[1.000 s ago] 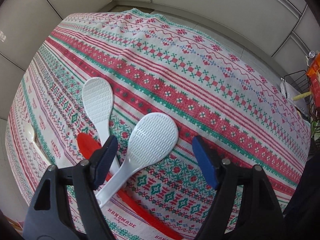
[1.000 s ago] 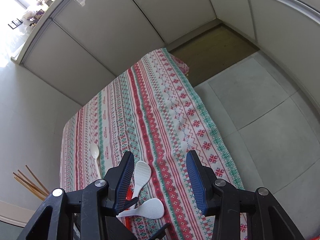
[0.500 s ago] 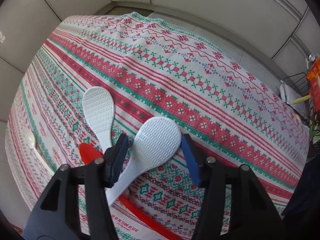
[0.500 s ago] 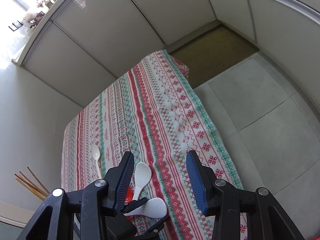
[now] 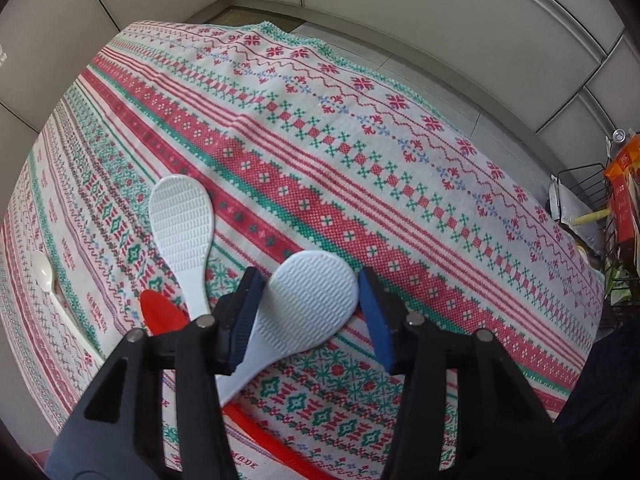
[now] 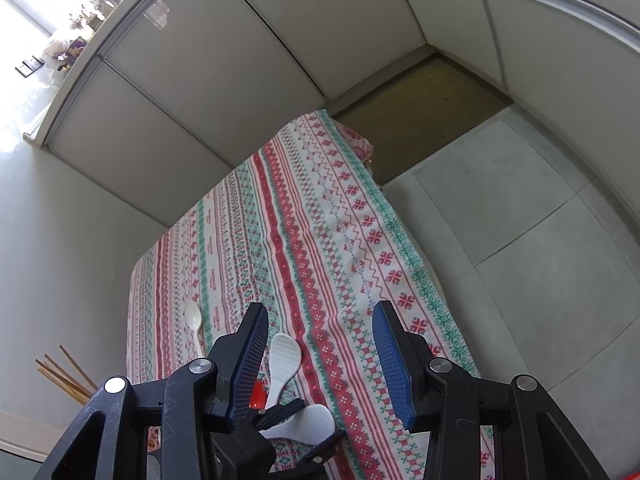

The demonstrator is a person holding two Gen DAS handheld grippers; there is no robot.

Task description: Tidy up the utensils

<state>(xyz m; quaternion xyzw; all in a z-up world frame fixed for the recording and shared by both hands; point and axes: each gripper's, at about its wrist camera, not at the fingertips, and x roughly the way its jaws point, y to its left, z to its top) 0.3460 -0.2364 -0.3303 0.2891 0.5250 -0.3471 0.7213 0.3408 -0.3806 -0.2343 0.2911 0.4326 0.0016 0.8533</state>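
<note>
On a red-and-green patterned tablecloth, from nine o'clock: a small white spoon, a red spatula, a white rice paddle. At six o'clock, the left gripper closes around a second rice paddle, pads seemingly just touching. The right gripper hovers half-open, empty.

Your left hand-held gripper has glossy black plastic arms with triangular cut-outs, round silver pivot screws and ribbed dark-blue pads. Your right hand-held gripper matches it: black frame, silver screws, blue ribbed fingers.
</note>
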